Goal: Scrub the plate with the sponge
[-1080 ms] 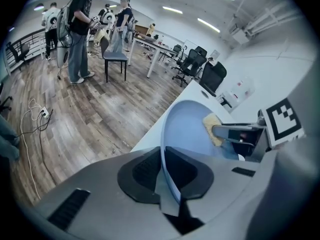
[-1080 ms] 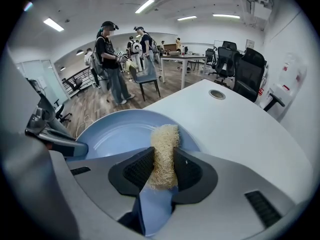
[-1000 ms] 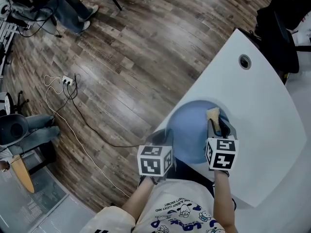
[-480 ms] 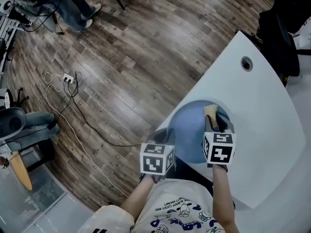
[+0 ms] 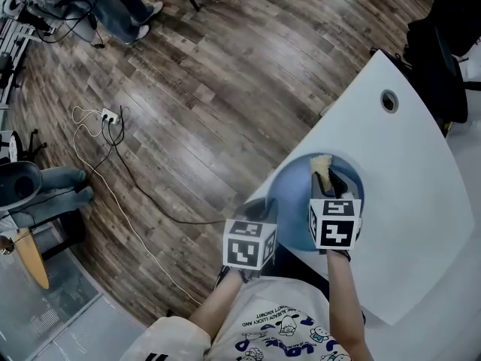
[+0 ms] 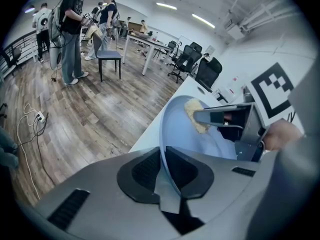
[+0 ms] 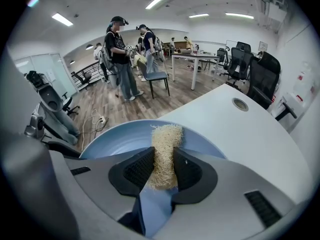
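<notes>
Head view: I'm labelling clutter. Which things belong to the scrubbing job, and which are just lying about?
In use: round blue plate, held by left gripper; beige fibrous sponge, in right gripper.
Lying about: white power strip with cables; black office chair.

Smooth blue plate [image 5: 289, 201] with a soft sheen, pale sponge [image 7: 165, 144] of coarse wiry fibres, white counter [image 5: 406, 164] smooth and matt, wood-plank floor [image 5: 203, 89] with a streaky gloss, left tool [image 6: 162, 156] and right tool [image 7: 162, 154] in matt grey plastic, black ribbed pads [image 7: 137, 171].
</notes>
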### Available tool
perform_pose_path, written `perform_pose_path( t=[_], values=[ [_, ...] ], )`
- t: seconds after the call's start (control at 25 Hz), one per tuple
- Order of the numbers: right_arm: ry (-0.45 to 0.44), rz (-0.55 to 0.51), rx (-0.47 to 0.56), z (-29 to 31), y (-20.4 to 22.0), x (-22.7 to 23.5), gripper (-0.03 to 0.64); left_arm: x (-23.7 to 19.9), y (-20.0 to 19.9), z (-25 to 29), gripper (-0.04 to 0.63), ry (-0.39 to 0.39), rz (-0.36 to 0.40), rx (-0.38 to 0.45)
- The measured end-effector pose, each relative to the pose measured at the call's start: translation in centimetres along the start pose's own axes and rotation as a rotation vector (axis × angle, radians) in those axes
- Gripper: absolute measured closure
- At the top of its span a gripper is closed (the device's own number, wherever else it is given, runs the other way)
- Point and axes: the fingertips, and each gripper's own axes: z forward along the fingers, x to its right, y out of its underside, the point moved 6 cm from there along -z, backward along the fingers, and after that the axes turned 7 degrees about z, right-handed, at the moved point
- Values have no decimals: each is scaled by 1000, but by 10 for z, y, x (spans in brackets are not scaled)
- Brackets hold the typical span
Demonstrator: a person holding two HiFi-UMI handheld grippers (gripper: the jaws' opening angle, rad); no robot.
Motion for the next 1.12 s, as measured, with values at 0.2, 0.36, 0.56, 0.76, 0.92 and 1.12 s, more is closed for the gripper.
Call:
perform_pose_path(
  t=[0.2, 0.36, 0.56, 0.76, 0.92, 1.12],
  values=[
    [-30, -45, -2, 4, -5, -14, 497, 0, -3, 0, 558, 5, -5, -4],
    [-57, -61, -5, 5, -1, -20, 497, 1, 0, 2, 558, 4, -6, -3],
    [-107, -102, -12, 10, 2, -28, 497, 1, 2, 7, 558, 0, -12, -8],
    [-152, -132, -29, 9, 7, -42, 497, 0, 2, 6, 558, -1, -19, -5],
    [-172, -153, -34, 7, 10, -51, 497, -1, 3, 5, 558, -2, -31, -5],
    [-198, -157, -51, 8, 12, -55, 497, -1, 1, 6, 558, -7, -46, -9]
  ],
)
